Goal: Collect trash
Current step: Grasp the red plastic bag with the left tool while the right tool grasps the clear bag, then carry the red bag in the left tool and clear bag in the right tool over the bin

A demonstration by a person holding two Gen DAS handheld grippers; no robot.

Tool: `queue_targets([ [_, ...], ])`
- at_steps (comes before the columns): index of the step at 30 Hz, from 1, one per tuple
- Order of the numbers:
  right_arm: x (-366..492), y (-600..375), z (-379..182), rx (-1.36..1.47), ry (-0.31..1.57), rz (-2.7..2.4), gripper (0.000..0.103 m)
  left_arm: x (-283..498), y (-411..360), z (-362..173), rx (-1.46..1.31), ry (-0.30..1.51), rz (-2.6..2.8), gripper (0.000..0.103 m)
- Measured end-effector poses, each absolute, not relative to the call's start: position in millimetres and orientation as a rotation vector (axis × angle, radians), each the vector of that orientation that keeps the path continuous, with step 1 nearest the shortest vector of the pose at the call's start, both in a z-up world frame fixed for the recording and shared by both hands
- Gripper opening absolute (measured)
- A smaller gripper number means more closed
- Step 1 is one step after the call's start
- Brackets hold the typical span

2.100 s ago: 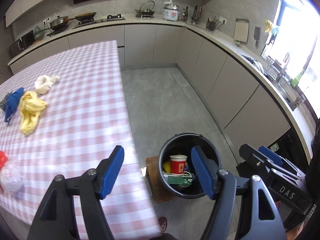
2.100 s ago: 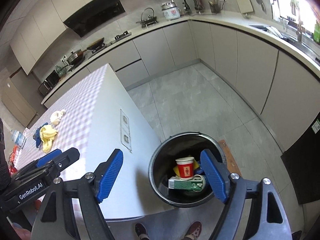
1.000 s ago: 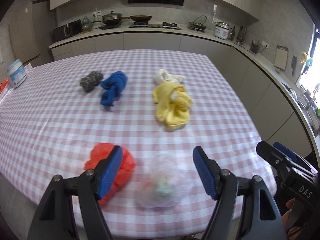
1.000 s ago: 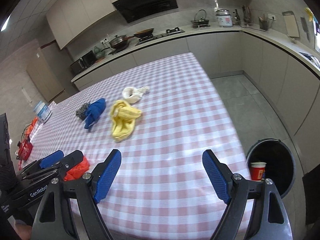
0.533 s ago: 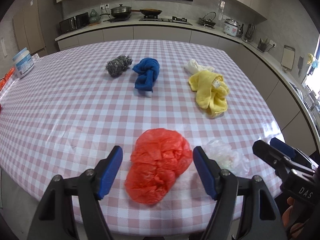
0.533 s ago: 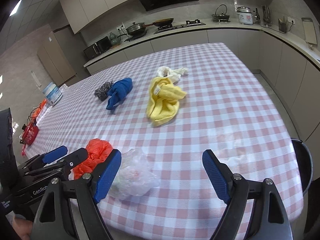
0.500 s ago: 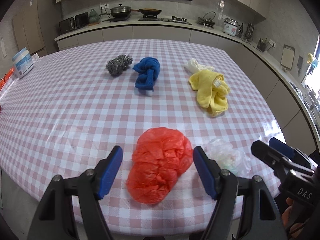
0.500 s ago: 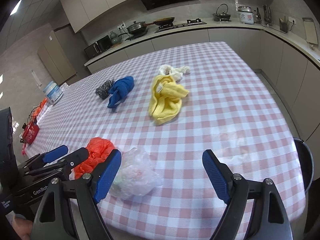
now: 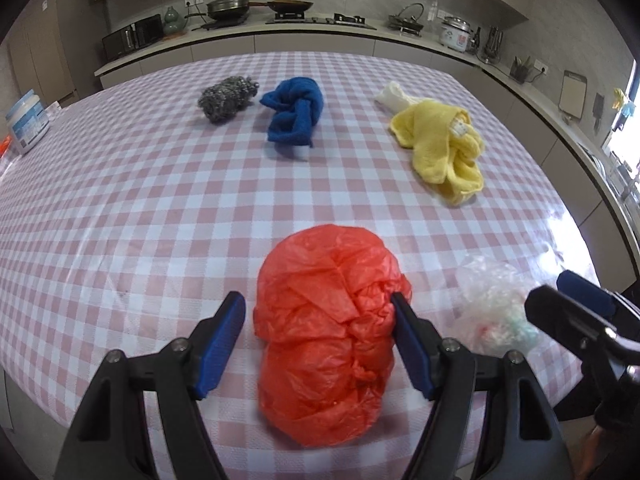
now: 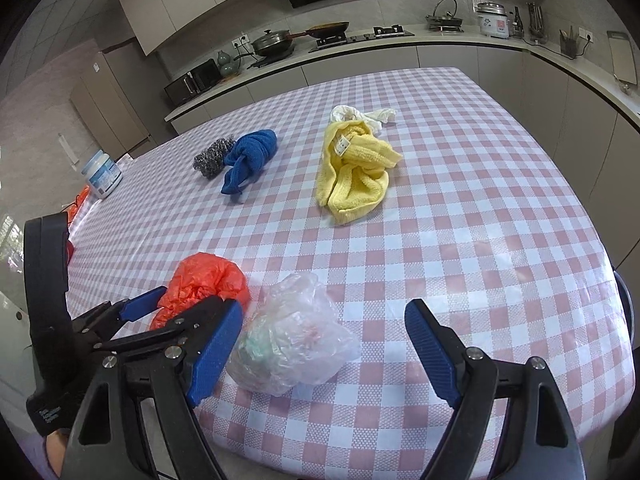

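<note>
A crumpled red plastic bag [image 9: 332, 320] lies near the front edge of the checked table [image 9: 140, 200]. My left gripper [image 9: 320, 340] is open with its fingers on either side of the bag. A crumpled clear plastic bag [image 10: 288, 344] lies to its right; it also shows in the left wrist view [image 9: 492, 304]. My right gripper [image 10: 324, 352] is open, and the clear bag sits by its left finger. The red bag also shows in the right wrist view [image 10: 200, 284], with the left gripper [image 10: 160, 308] around it.
Farther back on the table lie a yellow cloth [image 9: 444, 152], a blue cloth [image 9: 294, 116], a steel scourer [image 9: 226, 98], a white rag [image 9: 394, 94] and a white tub [image 9: 26, 120]. The bin's rim [image 10: 626, 308] shows past the table's right edge.
Both grippers swung from the floor bin to the table, then moved forward and down. The red bag now sits between my left fingers and the clear bag is closer to my right.
</note>
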State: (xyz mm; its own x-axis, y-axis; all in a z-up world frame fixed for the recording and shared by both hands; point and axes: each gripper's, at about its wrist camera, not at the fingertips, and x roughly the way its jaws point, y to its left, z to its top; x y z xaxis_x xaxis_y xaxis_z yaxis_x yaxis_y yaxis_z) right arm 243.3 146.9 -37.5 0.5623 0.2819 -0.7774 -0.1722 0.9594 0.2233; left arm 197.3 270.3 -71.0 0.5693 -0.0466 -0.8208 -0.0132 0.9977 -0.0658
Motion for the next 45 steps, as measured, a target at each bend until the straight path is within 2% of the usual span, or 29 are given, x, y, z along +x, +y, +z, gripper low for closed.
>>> queue_targets([
  [6,247,167,-55,0.092,0.988,0.297,0.085,196,293,-71,-0.084,0.953,0.017,0.073],
  [16,249,176,-70,0.063,1.008,0.323,0.084,193,301,-74,-0.122,0.959,0.006,0.059],
  [17,249,176,-69,0.059,1.006,0.325,0.083,192,301,-74,-0.125,0.959,0.003,0.057],
  [19,249,176,-69,0.056,1.004,0.333,0.068,193,298,-74,-0.124,0.958,-0.005,0.052],
  [25,247,171,-65,0.046,0.987,0.354,0.055,194,289,-70,-0.140,0.945,-0.028,0.042],
  [36,249,133,-40,0.109,0.924,0.329,0.054,197,261,-50,-0.149,0.897,-0.074,0.040],
  [45,245,80,-22,0.139,0.891,0.273,0.054,204,204,-34,-0.120,0.878,-0.147,0.040],
])
